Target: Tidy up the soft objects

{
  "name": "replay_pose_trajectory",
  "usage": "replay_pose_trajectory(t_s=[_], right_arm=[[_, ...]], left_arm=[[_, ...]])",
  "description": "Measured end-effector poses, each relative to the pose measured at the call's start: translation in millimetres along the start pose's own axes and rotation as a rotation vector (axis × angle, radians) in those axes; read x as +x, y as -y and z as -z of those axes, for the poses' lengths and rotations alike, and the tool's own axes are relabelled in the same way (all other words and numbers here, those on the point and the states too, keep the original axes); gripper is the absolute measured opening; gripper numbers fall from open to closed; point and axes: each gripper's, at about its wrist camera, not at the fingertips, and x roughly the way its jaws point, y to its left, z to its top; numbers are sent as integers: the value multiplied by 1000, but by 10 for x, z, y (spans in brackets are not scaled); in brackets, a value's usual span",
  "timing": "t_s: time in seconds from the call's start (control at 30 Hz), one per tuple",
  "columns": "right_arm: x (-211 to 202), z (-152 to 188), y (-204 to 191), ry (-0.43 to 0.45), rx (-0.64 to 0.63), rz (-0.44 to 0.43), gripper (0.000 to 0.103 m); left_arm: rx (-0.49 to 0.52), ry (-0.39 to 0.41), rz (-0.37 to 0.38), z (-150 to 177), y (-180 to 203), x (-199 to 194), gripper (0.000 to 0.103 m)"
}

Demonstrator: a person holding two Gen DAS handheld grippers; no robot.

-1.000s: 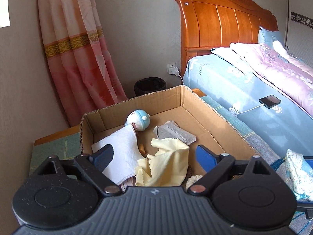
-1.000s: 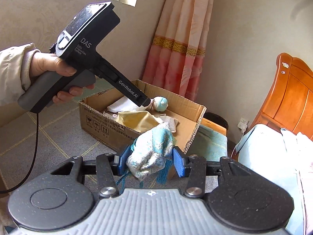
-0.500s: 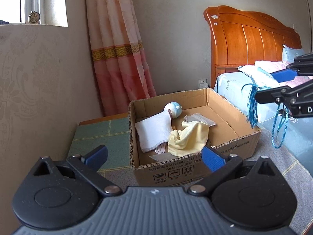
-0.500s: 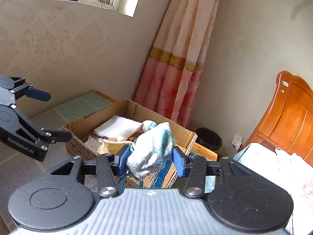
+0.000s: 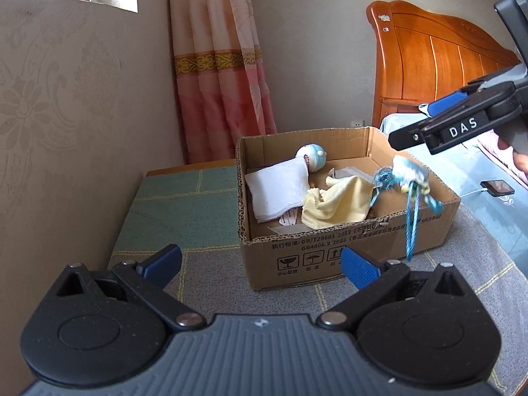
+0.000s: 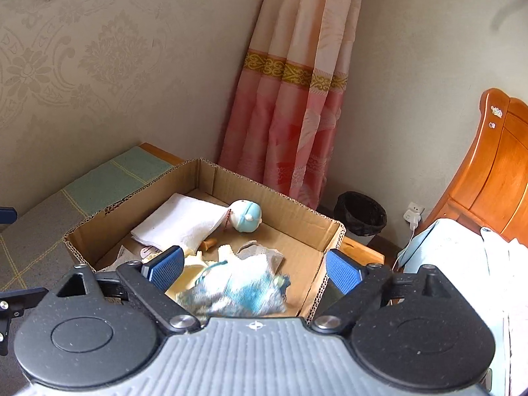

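A corrugated cardboard box [image 5: 346,241], open-topped and printed with handling symbols, sits on a grey woven mat [image 5: 211,283] crossed by yellow lines. Inside lie a folded white cloth [image 5: 277,191], a pale yellow cloth [image 5: 336,204] with a zigzag edge, a crumpled grey cloth [image 6: 264,254] and a round, smooth blue-and-white toy [image 5: 312,156]. A fuzzy blue-and-white pouch [image 5: 407,175] with blue cord tassels appears blurred over the box's right side, just below the right gripper [image 5: 439,122] and touching neither of its pads; from the right wrist it shows over the yellow cloth inside the box. Behind stand a damask-patterned wall, a pink curtain [image 5: 221,66] with a gold band, a black bin [image 6: 359,213], and a glossy wooden headboard [image 5: 439,66] above pale blue bedding [image 5: 495,211] with a phone [image 5: 497,187] charging on it. The right gripper's blue ribbed pads are spread wide, gripping nothing. The left gripper [image 5: 260,264] is likewise spread wide and empty, short of the box's front wall.
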Motion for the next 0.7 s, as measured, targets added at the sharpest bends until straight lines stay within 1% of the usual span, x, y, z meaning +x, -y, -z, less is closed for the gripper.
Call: replay_pose_trajectory(t_s=[0.13,0.23,0.3,0.4,0.57,0.7], right_arm=[[72,128,-51,-64,65,13,100],[71,178,-71,-96,114,17,101],[51,199,-99,-127,150,44,103],[-14,211,-122,-159,187,67,103],[-176,247,-137,-195,271,101,103],[-299,321,-272,-230,298,174,103]], left_arm=[[-10,-1,-12,-29,-40,-6,102],[-16,-6,-10,-53,-63,-16,102],[-19,-9,-13,-74,-71,-29,102],[-18,-16,-21,-125,-80,-63,102],[-24,-60,-41,-205,-83,-108,102],[-18,-103,-62,-262,-52,-125,102]])
